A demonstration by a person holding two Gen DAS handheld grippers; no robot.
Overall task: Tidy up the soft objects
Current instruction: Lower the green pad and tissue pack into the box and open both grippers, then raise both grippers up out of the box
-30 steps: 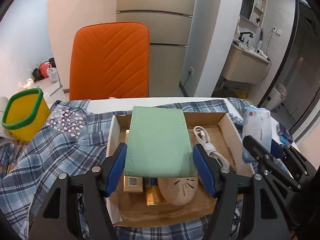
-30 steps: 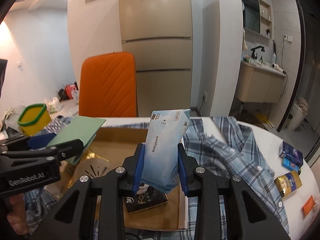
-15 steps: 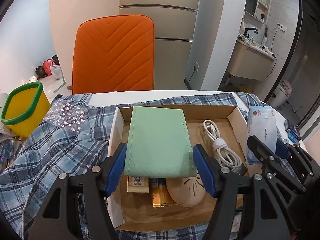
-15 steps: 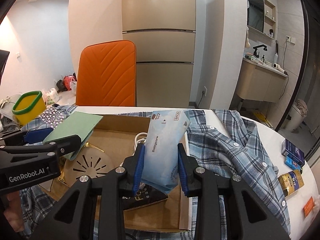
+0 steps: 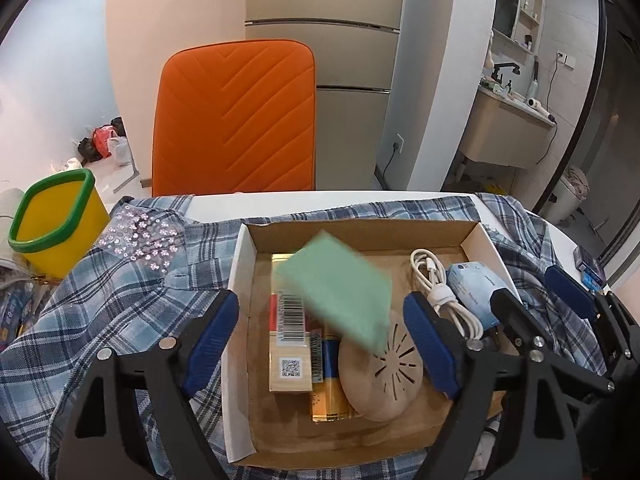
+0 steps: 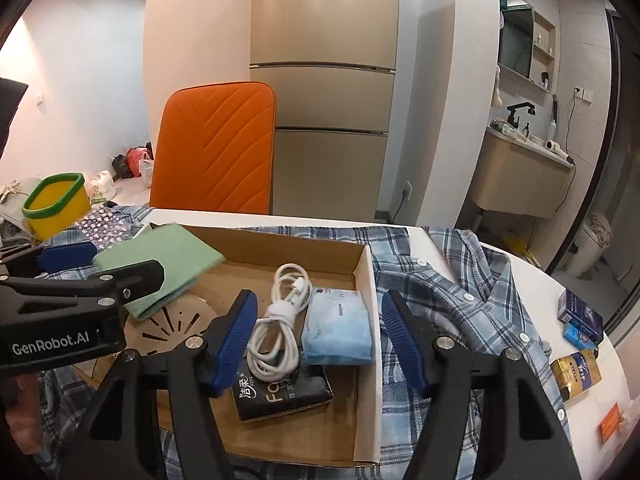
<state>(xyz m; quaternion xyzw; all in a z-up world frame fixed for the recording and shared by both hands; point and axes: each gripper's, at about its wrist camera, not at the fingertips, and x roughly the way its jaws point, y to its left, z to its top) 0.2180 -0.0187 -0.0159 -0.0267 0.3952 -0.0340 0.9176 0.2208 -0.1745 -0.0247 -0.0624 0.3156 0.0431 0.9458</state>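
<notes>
The cardboard box (image 5: pixel 472 236) sat on a plaid shirt (image 5: pixel 132 296) spread over the white bench (image 6: pixel 536 280), and everything else is placed from that box. Its white side walls stood upright on the left and right, with the near edge low and the top open. The left claw (image 5: pixel 320 340) hovered above the box's near left part, its jaws opening with nothing pressed between the pads; the green cloth (image 5: pixel 340 288), blurred and tilted, was free of them over the middle of the box, above a round wooden disc (image 5: pixel 380 376) and flat cartons (image 5: pixel 290 344). The right claw (image 6: pixel 316 336) hung over the box's right part, its jaws opening too, and the blue tissue pack (image 6: pixel 338 328) lay inside against the right wall, clear of both pads, just beside a coiled white cable (image 6: pixel 280 320) and partly on a black packet (image 6: pixel 280 396). Left of the box stood a yellow bin (image 5: pixel 56 224) with a green rim. Behind the box was an orange chair (image 5: pixel 234 120), then a beige fridge (image 6: pixel 324 80). Small boxes (image 6: pixel 580 316) lay well to the box's right near the bench edge.
</notes>
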